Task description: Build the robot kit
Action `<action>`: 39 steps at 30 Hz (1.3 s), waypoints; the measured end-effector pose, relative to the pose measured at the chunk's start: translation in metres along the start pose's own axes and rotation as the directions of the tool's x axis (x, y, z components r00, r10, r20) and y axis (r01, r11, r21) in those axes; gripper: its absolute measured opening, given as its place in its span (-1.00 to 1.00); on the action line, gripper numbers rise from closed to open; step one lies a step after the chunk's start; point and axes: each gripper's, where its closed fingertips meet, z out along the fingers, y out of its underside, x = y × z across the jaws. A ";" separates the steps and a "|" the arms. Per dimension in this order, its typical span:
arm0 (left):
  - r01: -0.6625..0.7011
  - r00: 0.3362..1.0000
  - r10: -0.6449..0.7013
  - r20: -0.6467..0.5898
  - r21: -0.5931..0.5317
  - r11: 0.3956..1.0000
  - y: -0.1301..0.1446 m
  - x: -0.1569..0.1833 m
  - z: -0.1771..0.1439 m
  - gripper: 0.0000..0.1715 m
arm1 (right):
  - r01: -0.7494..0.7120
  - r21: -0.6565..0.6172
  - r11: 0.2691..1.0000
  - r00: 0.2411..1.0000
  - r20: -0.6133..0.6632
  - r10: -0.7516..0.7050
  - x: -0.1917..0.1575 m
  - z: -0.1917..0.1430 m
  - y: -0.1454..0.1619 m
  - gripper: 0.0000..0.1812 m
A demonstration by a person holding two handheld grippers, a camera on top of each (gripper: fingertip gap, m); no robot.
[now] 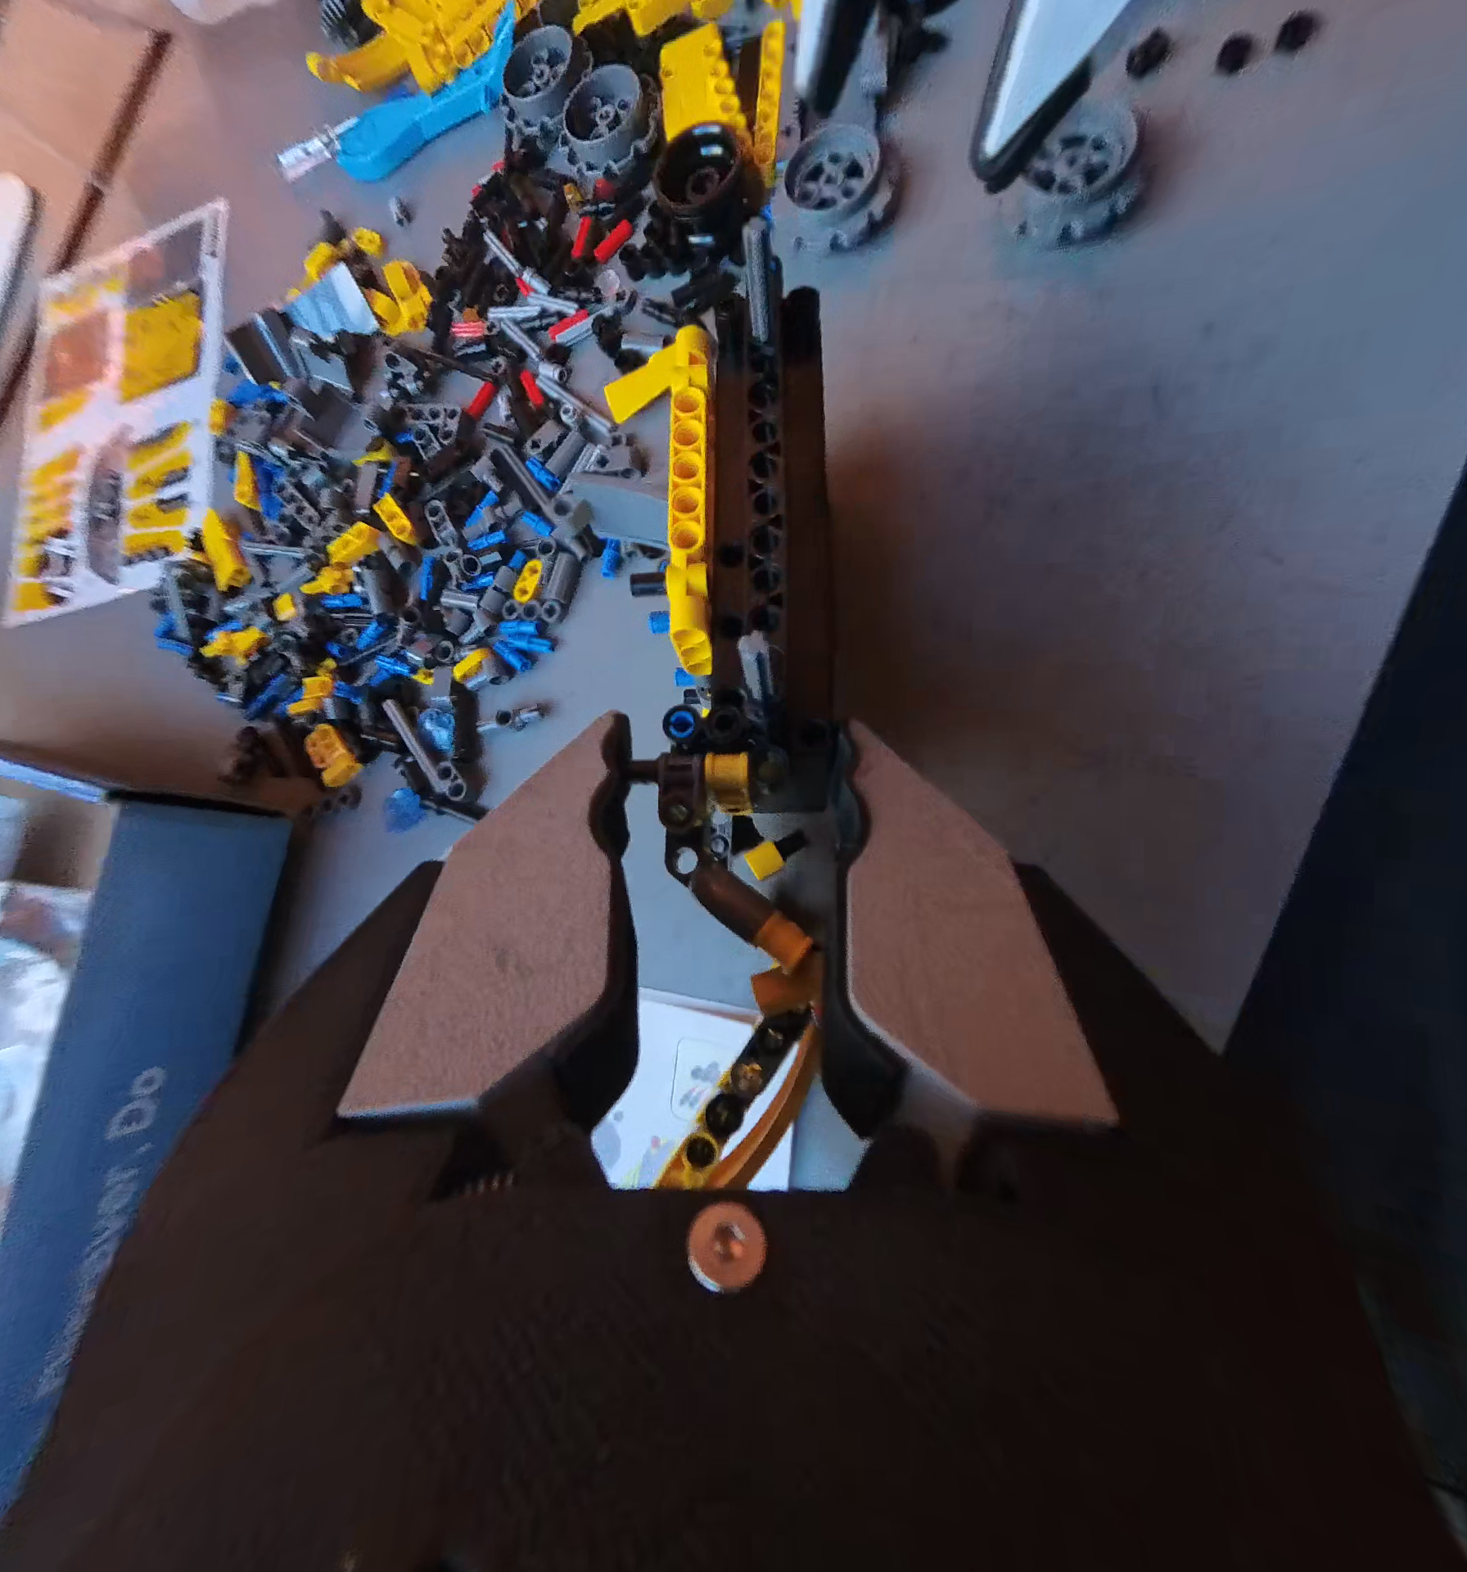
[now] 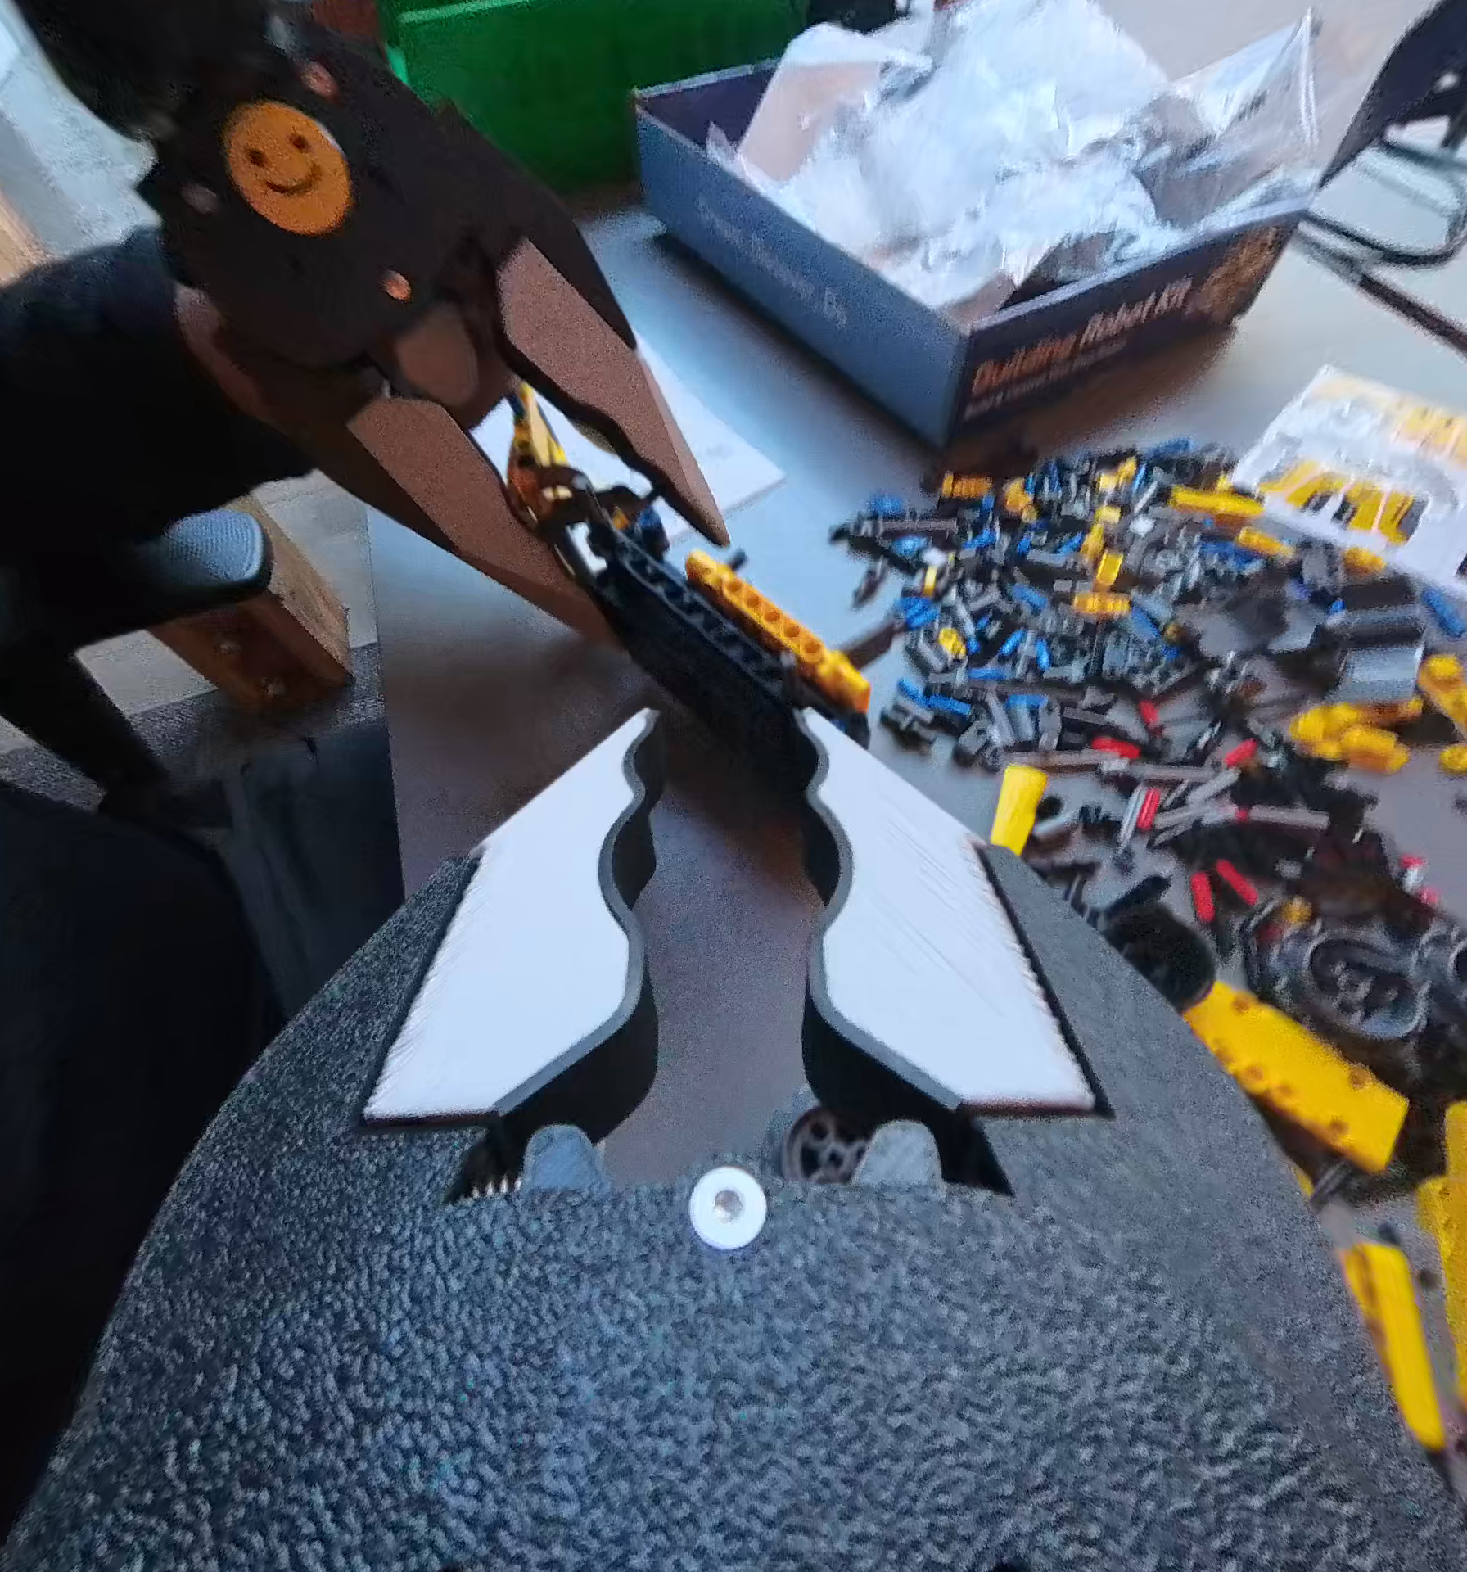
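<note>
Two grippers: left gripper [image 1: 734, 766] clenched on the beam assembly [image 1: 747, 510] at its near end; right gripper [image 2: 730, 748] parted, tips at the assembly's far end [image 2: 713, 672], contact hard to make out through blur.
Assembly: long black and yellow holed beams, raised off the grey table [image 1: 1096, 510], running away from the left gripper between the two tools.
Hidden: assembly's near tail partly covered by the left fingers [image 1: 526, 936]; paper sheet [image 1: 687, 1080] beneath seen only through the gap.
Cut off: blue box [image 2: 798, 281] with clear bags [image 2: 968, 145], at far right of the right view; yellow model [image 1: 458, 51] at the far edge.
Blurred: loose parts pile [image 1: 390, 527], printed booklet [image 1: 118, 408], grey wheels [image 1: 836, 183].
Open room: bare table right of the assembly, up to the dark table edge [image 1: 1351, 723].
</note>
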 end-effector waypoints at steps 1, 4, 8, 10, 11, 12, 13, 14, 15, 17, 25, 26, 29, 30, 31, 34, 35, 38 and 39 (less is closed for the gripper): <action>-0.030 0.999 0.030 0.041 -0.010 1.000 0.000 0.003 -0.001 -0.48 | -0.014 -0.005 1.000 1.000 -0.010 0.014 -0.001 -0.002 0.009 -0.66; -0.115 0.981 0.122 0.148 -0.053 0.992 0.001 0.011 -0.005 -0.48 | -0.026 -0.037 0.999 0.998 -0.058 0.024 -0.004 0.001 0.032 -0.61; -0.240 0.952 0.255 0.167 -0.102 0.965 0.005 0.033 -0.006 -0.45 | 0.032 -0.105 0.994 0.986 -0.161 -0.048 -0.003 0.015 0.049 -0.51; -0.266 0.954 0.277 0.116 -0.097 0.959 0.006 0.051 -0.004 -0.25 | 0.086 -0.166 0.982 0.973 -0.200 -0.119 -0.004 0.022 0.058 -0.45; -0.277 0.955 0.283 0.090 -0.079 0.958 0.006 0.060 -0.005 -0.20 | 0.113 -0.201 0.973 0.963 -0.217 -0.157 -0.003 0.024 0.063 -0.45; -0.279 0.957 0.282 0.068 -0.050 0.959 0.004 0.068 -0.009 -0.15 | 0.148 -0.242 0.959 0.953 -0.225 -0.204 -0.003 0.025 0.068 -0.47; -0.270 0.962 0.271 0.032 -0.015 0.963 0.002 0.077 -0.013 -0.10 | 0.182 -0.282 0.942 0.942 -0.225 -0.249 -0.003 0.025 0.071 -0.46; -0.247 0.969 0.247 -0.012 0.023 0.969 -0.001 0.085 -0.020 -0.06 | 0.205 -0.311 0.928 0.933 -0.226 -0.282 -0.003 0.022 0.072 -0.43; -0.213 0.975 0.216 -0.048 0.063 0.975 -0.004 0.090 -0.028 -0.05 | 0.222 -0.325 0.919 0.927 -0.221 -0.302 -0.004 0.016 0.069 -0.40; -0.144 0.984 0.155 -0.087 0.120 0.982 -0.008 0.092 -0.045 -0.03 | 0.238 -0.317 0.918 0.921 -0.226 -0.316 -0.005 0.000 0.059 -0.39; 0.218 0.976 -0.214 -0.041 0.189 0.957 0.014 0.058 -0.071 -0.07 | 0.190 0.191 0.963 0.978 0.048 -0.203 -0.077 -0.044 0.001 -0.38; 0.258 0.966 -0.256 -0.034 0.183 0.949 0.020 0.054 -0.070 -0.07 | 0.196 0.217 0.956 0.975 0.059 -0.214 -0.082 -0.047 -0.001 -0.38; 0.334 0.942 -0.335 -0.016 0.146 0.931 0.035 0.047 -0.066 -0.08 | 0.249 0.276 0.929 0.960 0.060 -0.275 -0.096 -0.051 -0.004 -0.40; 0.347 0.937 -0.349 -0.008 0.131 0.929 0.039 0.046 -0.065 -0.08 | 0.263 0.275 0.925 0.956 0.057 -0.289 -0.099 -0.051 -0.002 -0.41; 0.355 0.934 -0.358 0.002 0.118 0.927 0.043 0.046 -0.063 -0.08 | 0.269 0.261 0.927 0.955 0.055 -0.293 -0.100 -0.050 0.002 -0.41; 0.376 0.925 -0.379 0.021 0.099 0.921 0.050 0.044 -0.059 -0.10 | 0.259 0.208 0.943 0.963 0.020 -0.269 -0.091 -0.048 0.021 -0.40; 0.383 0.922 -0.387 0.021 0.098 0.918 0.052 0.045 -0.058 -0.10 | 0.245 0.206 0.947 0.968 0.006 -0.252 -0.088 -0.049 0.026 -0.40; 0.424 0.905 -0.426 0.001 0.081 0.902 0.055 0.050 -0.052 -0.14 | 0.174 0.204 0.963 0.985 -0.026 -0.173 -0.078 -0.050 0.045 -0.42; 0.433 0.901 -0.433 -0.017 0.077 0.898 0.054 0.055 -0.050 -0.13 | 0.152 0.209 0.966 0.988 -0.030 -0.149 -0.076 -0.051 0.051 -0.42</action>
